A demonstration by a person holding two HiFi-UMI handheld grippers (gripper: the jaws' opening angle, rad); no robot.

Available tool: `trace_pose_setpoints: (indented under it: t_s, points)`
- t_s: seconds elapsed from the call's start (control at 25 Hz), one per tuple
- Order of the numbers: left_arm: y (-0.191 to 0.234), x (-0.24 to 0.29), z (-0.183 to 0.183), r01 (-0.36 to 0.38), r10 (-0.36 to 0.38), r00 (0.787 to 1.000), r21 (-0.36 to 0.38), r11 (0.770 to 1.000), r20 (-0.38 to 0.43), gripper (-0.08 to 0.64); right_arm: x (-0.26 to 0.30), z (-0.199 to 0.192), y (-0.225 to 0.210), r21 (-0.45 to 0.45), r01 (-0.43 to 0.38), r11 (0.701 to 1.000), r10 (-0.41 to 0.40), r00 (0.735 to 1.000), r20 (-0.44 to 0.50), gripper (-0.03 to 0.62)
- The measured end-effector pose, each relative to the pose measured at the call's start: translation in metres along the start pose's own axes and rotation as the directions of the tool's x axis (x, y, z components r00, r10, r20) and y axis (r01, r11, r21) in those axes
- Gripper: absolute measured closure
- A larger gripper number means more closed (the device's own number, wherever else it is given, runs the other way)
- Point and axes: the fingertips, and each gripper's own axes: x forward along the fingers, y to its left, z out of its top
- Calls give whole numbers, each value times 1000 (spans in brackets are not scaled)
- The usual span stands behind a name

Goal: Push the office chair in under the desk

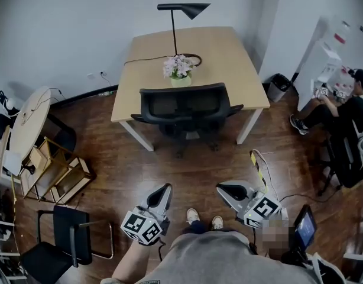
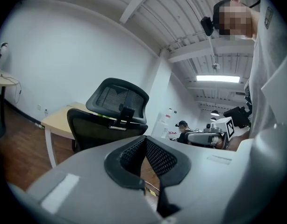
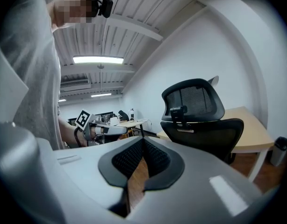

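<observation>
Chair location: office chair [image 1: 184, 106] at the near edge of the desk [image 1: 229, 58], seat apparently partly under the top, well apart from both tongs.
Tongs: left gripper [image 1: 165, 189] and right gripper [image 1: 223, 188] pressed together, nothing between.
Technique: set one closed tip on each side of the backrest; push evenly to prevent swivel.
Chair heading: seat faces the desk; backrest long axis parallel to the desk edge.

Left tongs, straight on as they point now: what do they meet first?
Probably the office chair, near one edge of its backrest; wood floor lies between. Depth unclear: left tongs might skim past.
</observation>
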Motion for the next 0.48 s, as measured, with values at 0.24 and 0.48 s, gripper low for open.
trace_pose_setpoints:
  t_s: [0.24, 0.48]
  points:
    - [-46, -2, -28, -30, 30, 999, -22, 999, -23, 560, -40, -22, 5, 41, -3, 999, 4, 1000, -8, 586]
    - [-73, -6, -39, -18, 17, 999, -8, 1000, -33, 560, -65, -29, 10, 45, 16, 999, -16, 1000, 1, 586]
